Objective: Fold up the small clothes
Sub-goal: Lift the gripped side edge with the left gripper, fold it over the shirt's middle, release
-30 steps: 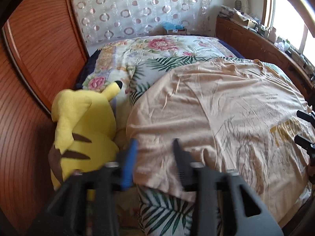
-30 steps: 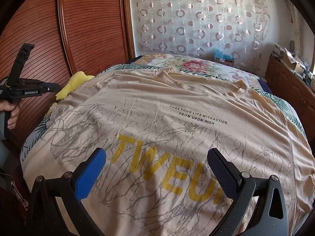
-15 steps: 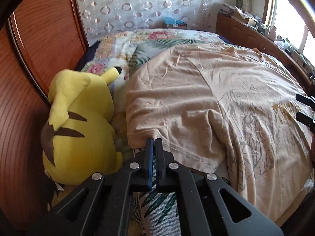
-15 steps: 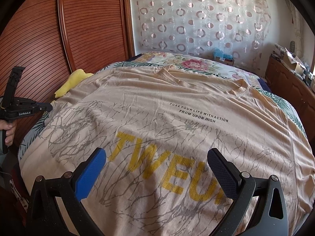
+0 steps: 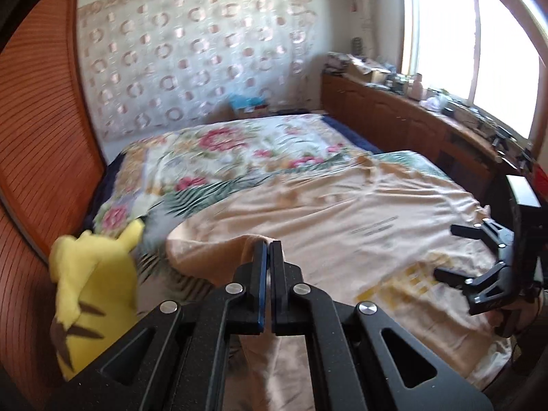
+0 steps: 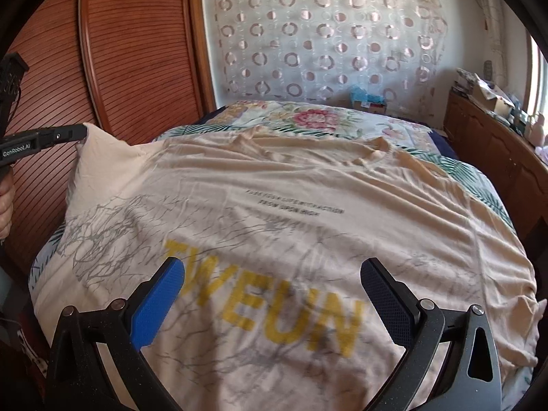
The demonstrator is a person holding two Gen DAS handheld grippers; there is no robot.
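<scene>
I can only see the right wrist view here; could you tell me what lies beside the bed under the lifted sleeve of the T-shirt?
Observer: A yellow plush toy sits there, against the wooden wardrobe; your view does not show it.
Operator: Thank you. Is the left claw really closed on the cloth?
Observer: Yes. The left claw has its two fingers pressed together, with a fold of the T-shirt pinched between them and draped over the tips.
Operator: And how does my own claw look from that side?
Observer: The right claw is seen side-on, spread open above the yellow lettering, holding nothing.
</scene>
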